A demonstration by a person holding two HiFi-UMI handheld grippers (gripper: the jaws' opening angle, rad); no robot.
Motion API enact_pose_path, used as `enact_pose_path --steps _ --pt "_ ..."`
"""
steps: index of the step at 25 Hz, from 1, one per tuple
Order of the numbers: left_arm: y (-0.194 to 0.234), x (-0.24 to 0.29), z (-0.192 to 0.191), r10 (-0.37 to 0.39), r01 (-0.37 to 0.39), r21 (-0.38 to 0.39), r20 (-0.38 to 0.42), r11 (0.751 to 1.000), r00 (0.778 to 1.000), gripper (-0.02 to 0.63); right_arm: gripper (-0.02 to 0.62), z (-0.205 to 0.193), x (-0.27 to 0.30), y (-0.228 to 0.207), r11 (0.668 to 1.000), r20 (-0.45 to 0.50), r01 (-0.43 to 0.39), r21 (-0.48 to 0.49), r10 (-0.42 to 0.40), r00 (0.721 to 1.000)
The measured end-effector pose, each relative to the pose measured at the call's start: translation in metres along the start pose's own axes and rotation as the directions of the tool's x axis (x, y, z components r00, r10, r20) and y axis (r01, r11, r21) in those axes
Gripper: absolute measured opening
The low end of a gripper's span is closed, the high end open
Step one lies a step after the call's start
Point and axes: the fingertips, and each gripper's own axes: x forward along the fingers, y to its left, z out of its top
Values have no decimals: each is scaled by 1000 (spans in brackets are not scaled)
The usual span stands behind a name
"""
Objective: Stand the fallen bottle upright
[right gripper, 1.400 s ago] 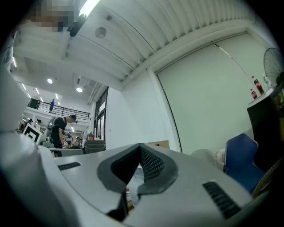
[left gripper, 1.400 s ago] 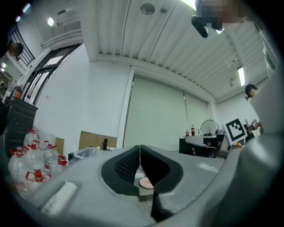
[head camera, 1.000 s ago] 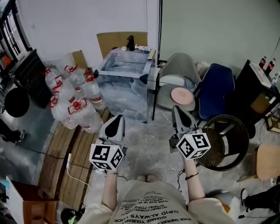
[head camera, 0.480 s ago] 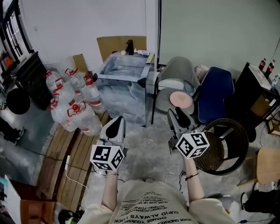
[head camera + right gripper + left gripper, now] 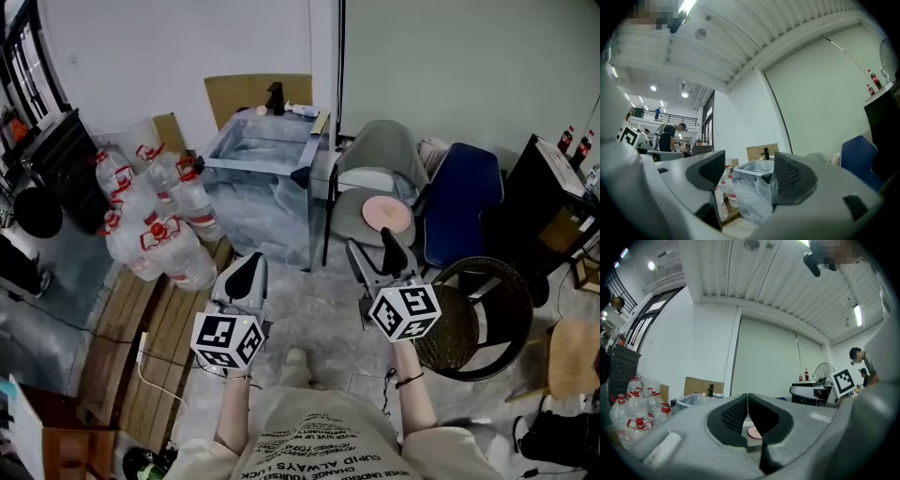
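at the back of the plastic-wrapped table (image 5: 255, 161), beside an upright dark bottle (image 5: 275, 97), the fallen bottle (image 5: 302, 110) lies on its side, pale, any label too small to read. both grippers are well short of the table, out over the floor. left gripper (image 5: 247, 270): jaws pressed together, nothing in them. right gripper (image 5: 373, 251): jaws have just been opening and stand wide apart, empty; its own view shows only the distant table through the gap. each carries a cube (image 5: 228, 339) with black-and-white square markers. left of the table stand water jugs (image 5: 155, 230) with red caps and red labels, unreadable. a pink disc (image 5: 387, 211) sits on a grey chair (image 5: 375, 150). two red-labelled bottles (image 5: 574, 142) stand on a black desk (image 5: 548, 187). the shirt (image 5: 309, 441) print, upside down, reads in part "cupid always".
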Motion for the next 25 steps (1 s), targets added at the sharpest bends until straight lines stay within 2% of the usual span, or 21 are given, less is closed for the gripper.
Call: enact_pose_path --steps 10,25 --pt "33 48 -17 -6 6 -17 -25 1000 1000 25 308 -24 51 -23 1000 -41 -1 25 2 999" --pt "147 191 -27 -30 28 -52 -52 998 998 25 308 -41 219 -69 998 -72 20 55 -16 997"
